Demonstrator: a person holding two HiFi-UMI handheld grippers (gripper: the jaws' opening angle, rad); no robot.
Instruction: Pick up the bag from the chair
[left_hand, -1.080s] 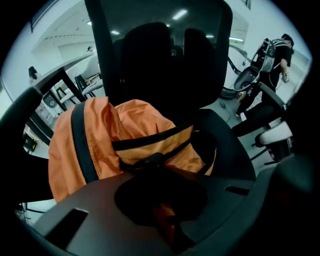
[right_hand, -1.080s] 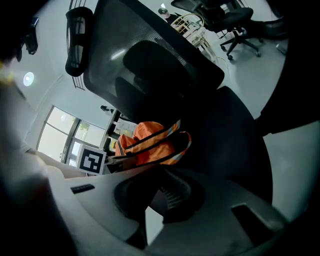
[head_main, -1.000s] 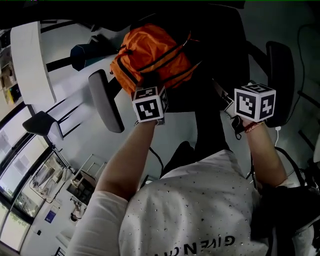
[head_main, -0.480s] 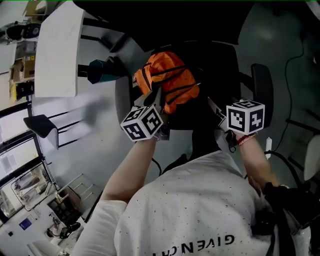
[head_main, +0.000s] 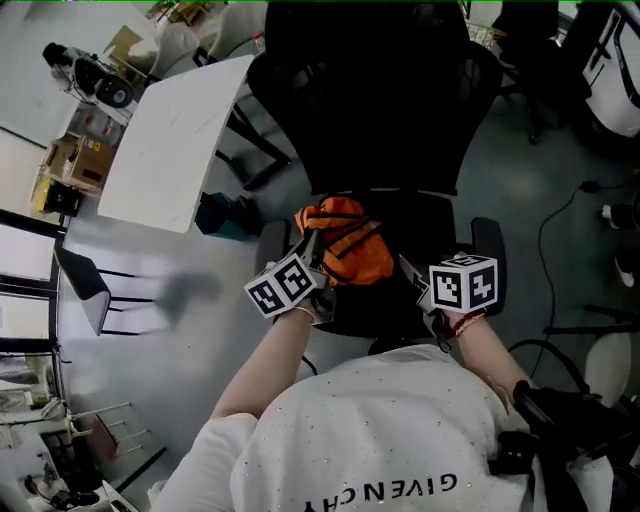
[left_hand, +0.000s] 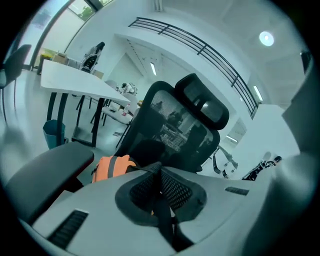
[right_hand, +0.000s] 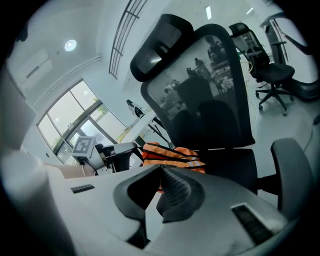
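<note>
Orange fabric is what's worrying me here: the bag (head_main: 345, 243) is sitting over the left side of the black chair (head_main: 385, 110) seat, bunched up between the two tools, and I can't tell whether it's hanging clear of the seat or brushing it. On my read the left tool (left_hand: 160, 171) is clamping fully shut on what's looking like a thin dark strap (not the body of the bag). So the weight is probably riding on one narrow pinch, and slick webbing is exactly the sort of thing that's going to be creeping out of the pads if the lift gets jerky. Meanwhile the right tool (right_hand: 162, 170) is showing its tips closed together right at the bag's other side, but whether it's actually biting any fabric I can't say. If it isn't, the bag is likely going to be swinging toward the armrest (left_hand: 50, 172) and maybe snagging a loose loop there. Both hands are also working close together, so pulling them apart is risking yanking that strap free.
</note>
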